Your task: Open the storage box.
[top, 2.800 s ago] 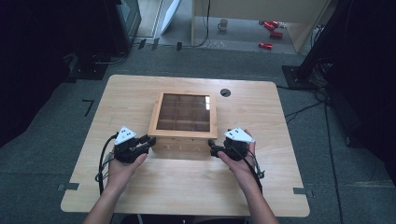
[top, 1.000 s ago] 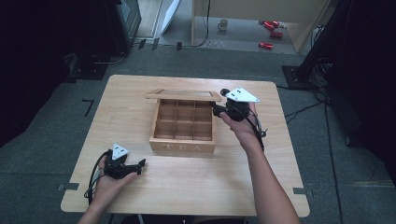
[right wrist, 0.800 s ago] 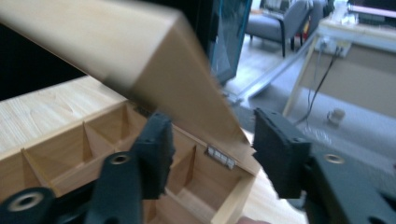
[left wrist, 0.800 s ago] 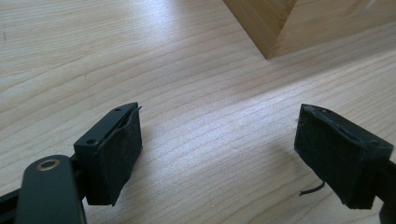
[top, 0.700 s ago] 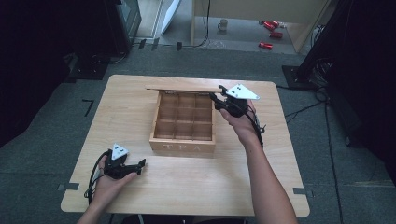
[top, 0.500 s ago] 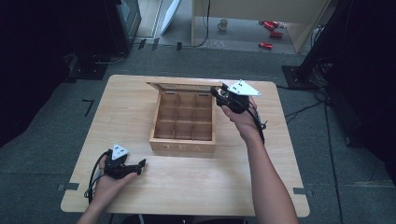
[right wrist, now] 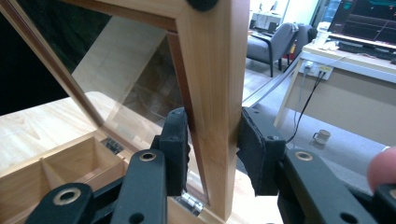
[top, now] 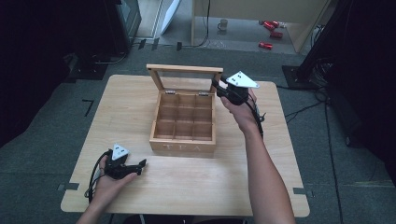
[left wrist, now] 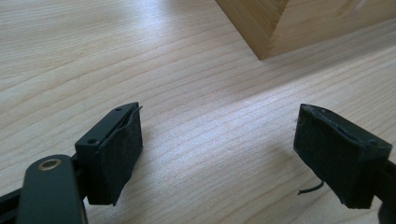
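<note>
Step in hand — the opening of a wooden tea box (top: 183, 125) by its hinged lid (top: 185, 76). The box is placed near the middle of the table (top: 280, 158), its front lettered TEA and turned toward the person. The lid, a wooden frame around a clear pane, is raised almost upright at the far edge of the box.

Right gripper (top: 218, 87): its jaws have just been closing, and in the right gripper view the gripper (right wrist: 212, 140) is seen clamped on the lid's side rail (right wrist: 212, 93), a pad pressed to each face of the wood.

Left gripper (top: 141, 163): rested on the table near the front left corner, well apart from the box, held in the left hand (top: 109, 179). In the left gripper view the gripper (left wrist: 217, 149) is shown with jaws spread wide and nothing between them; a corner of the box (left wrist: 261, 28) is visible beyond.

Judged progress: the lid is nearly fully open. The next move is judged to call for the lid being eased back until it is held by its hinges, then for the clamp to be released gently so the lid is not dropped shut.

Count
- Box: one
- Lid: one
- Compartments: nine, in three rows of three — all seemingly empty
- Hinges seen on the rear edge: two
- Grippers: two
- Table: one
</note>
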`<state>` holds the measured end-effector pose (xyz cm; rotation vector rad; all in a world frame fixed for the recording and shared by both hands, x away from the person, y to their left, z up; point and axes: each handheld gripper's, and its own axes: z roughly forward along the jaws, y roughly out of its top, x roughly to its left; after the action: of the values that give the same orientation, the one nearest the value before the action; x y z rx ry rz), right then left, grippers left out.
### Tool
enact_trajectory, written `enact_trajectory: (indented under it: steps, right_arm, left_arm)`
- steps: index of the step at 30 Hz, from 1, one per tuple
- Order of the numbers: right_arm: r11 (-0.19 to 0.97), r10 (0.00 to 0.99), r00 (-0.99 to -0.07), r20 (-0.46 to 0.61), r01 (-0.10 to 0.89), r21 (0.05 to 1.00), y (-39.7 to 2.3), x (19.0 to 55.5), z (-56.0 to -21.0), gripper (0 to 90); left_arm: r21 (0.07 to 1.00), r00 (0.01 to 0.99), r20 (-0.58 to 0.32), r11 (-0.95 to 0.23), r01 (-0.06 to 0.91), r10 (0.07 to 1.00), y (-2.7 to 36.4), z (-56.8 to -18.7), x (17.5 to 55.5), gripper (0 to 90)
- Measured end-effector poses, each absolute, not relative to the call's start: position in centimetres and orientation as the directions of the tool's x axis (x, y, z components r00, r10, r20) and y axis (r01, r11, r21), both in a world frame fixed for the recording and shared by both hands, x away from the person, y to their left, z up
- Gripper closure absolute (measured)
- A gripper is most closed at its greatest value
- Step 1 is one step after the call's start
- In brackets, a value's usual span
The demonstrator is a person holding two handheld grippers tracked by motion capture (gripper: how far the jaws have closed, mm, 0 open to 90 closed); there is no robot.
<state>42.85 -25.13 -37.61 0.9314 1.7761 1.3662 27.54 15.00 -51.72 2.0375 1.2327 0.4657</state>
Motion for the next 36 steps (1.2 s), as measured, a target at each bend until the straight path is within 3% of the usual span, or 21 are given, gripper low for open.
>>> enact_trajectory:
  steps: [19,36]
  right_arm:
    - [0.122,0.894,-0.446,-0.043,0.149,0.981,-24.8,45.7,-36.9,66.8]
    - [0.039,0.880,-0.472,0.042,0.161,0.986,-25.4,46.3,-37.4,65.4]
  left_arm:
    - [0.724,0.492,-0.055,-0.305,0.619,0.869,15.0,-51.7,27.5,16.3]
    - [0.724,0.496,-0.054,-0.309,0.617,0.867,14.9,-51.7,27.5,16.4]
